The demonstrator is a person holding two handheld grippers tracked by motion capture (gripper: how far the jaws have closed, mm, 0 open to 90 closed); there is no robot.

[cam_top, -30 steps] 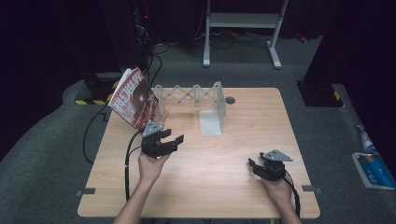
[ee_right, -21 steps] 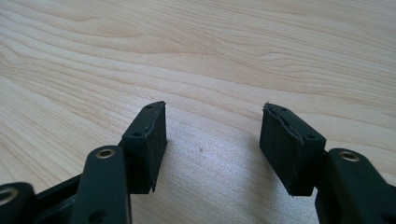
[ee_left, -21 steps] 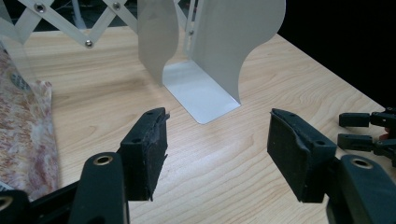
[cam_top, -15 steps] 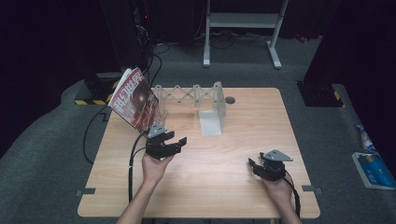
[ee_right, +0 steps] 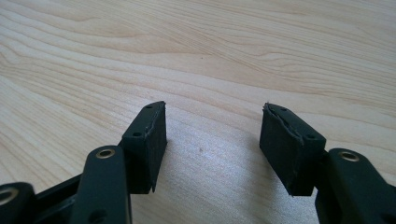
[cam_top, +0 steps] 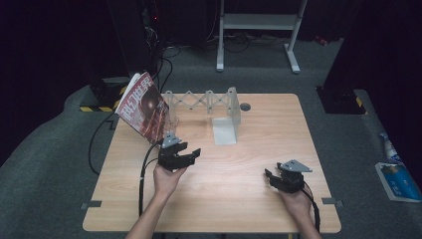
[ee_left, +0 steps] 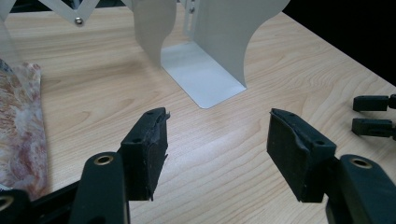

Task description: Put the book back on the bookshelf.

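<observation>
A book [cam_top: 144,105] with a red and white cover leans tilted at the table's back left, against a white expanding rack [cam_top: 196,99]. The rack ends in a white metal bookend [cam_top: 226,124], which stands upright ahead in the left gripper view [ee_left: 205,56]. My left gripper [cam_top: 194,155] hovers just right of the book's lower edge, its jaws open and empty [ee_left: 217,135]. The book's cover [ee_left: 21,130] lies at the left edge of that view. My right gripper [cam_top: 269,178] rests near the table's front right, open over bare wood [ee_right: 212,135].
The wooden table [cam_top: 249,209] has free room across its middle and front. A small dark disc [cam_top: 245,106] sits behind the bookend. Cables run off the table's left side, and a white stand [cam_top: 259,22] is on the floor behind. The right gripper's jaws [ee_left: 373,114] show at the far right of the left gripper view.
My left gripper has drawn slightly away from the book, toward the near edge and a little right. The right gripper has stayed put.
</observation>
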